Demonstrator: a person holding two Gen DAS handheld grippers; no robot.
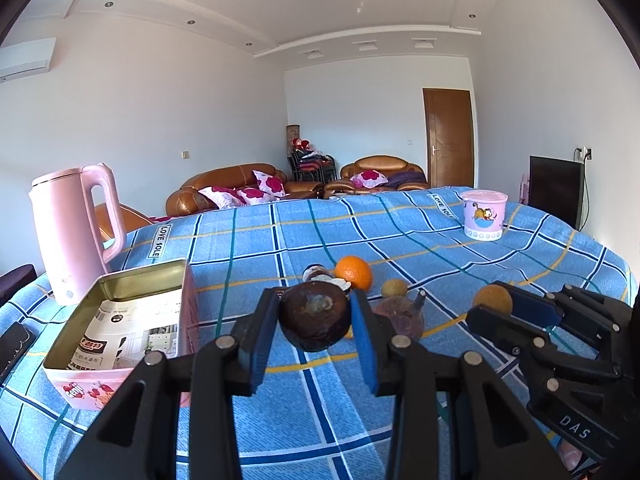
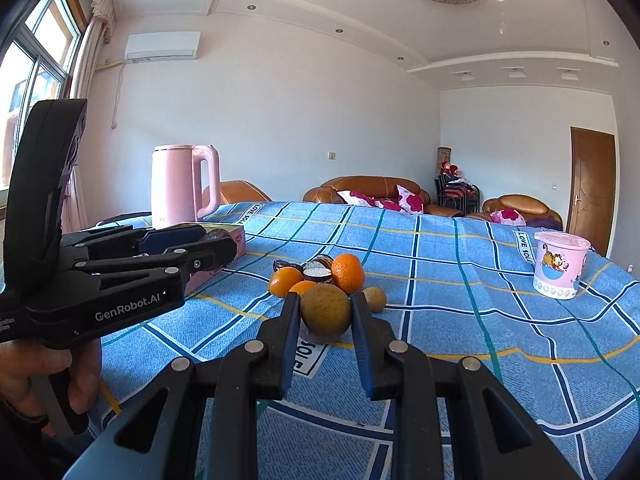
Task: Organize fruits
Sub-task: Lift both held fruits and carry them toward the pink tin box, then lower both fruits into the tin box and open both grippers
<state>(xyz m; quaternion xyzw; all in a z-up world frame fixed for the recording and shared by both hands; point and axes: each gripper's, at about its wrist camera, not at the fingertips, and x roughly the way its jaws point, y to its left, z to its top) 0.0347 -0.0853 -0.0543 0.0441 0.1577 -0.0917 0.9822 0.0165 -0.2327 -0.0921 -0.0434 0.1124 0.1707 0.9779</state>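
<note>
Now my left claw (image 1: pixel 314 316) grips a dark round mangosteen (image 1: pixel 314 322) just beside the open pink tin box (image 1: pixel 120 376), ready to drop; my right claw (image 2: pixel 325 312) clamps a greenish-brown round fruit (image 2: pixel 325 313) above the counter (image 2: pixel 480 320).

Left gripper (image 1: pixel 315 322) clamps a dark brown round fruit (image 1: pixel 314 316) above a blue checked cloth (image 1: pixel 280 240). Just left sits an open pink tin (image 1: pixel 120 320); beyond, an orange (image 1: pixel 354 273). Right gripper (image 1: pixel 496 308) grips a yellowish fruit (image 1: pixel 493 300).

"GenRobot.AI" on left gripper (image 2: pixel 208 250); "LOVE SOLE" on tablecloth (image 1: pixel 400 248).
</note>
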